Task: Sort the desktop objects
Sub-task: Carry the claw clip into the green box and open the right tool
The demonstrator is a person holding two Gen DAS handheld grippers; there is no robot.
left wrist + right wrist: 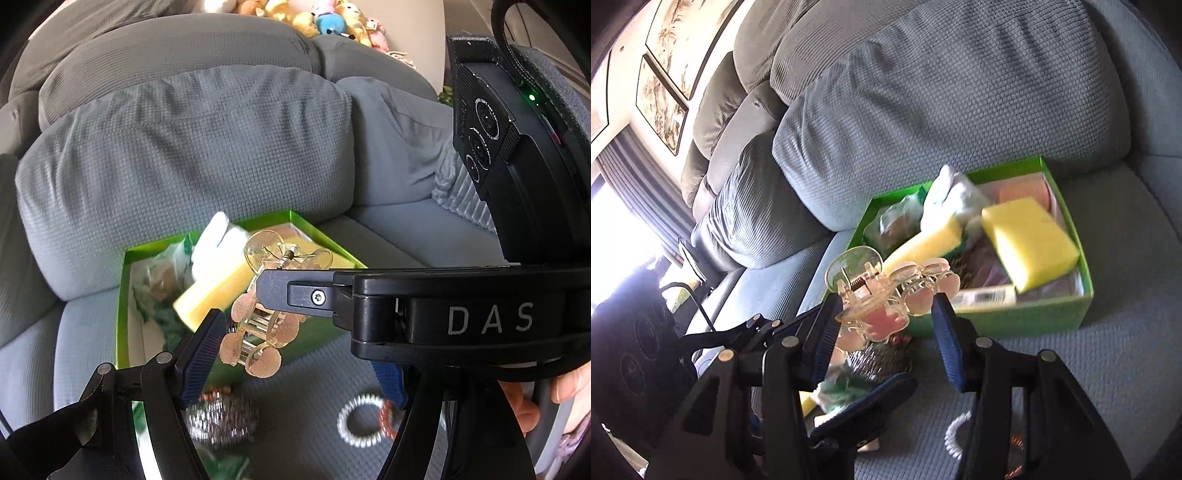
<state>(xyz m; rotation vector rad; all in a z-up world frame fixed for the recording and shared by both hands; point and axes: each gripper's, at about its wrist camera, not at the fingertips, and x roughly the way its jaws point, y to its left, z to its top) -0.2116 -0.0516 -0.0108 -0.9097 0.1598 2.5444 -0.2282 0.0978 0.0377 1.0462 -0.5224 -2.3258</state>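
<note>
Right gripper (886, 325) low in frame, blue pads clamped on the clear hair clip (882, 295). The left gripper (299, 332) seems to pinch its other end, likely steadying the awkward shape. Just beyond, at centre, sits the green box (997, 319), sponges inside. Spiral hair tie (360, 421) waits on the cushion.

grey textured sofa (960, 110) w/ fat back cushions fills both views, framed ink pictures (665, 74) on pale wall upper left of right-wrist view, dark curtain (639, 184) beside glaring bright window (613, 240) at left edge.
</note>
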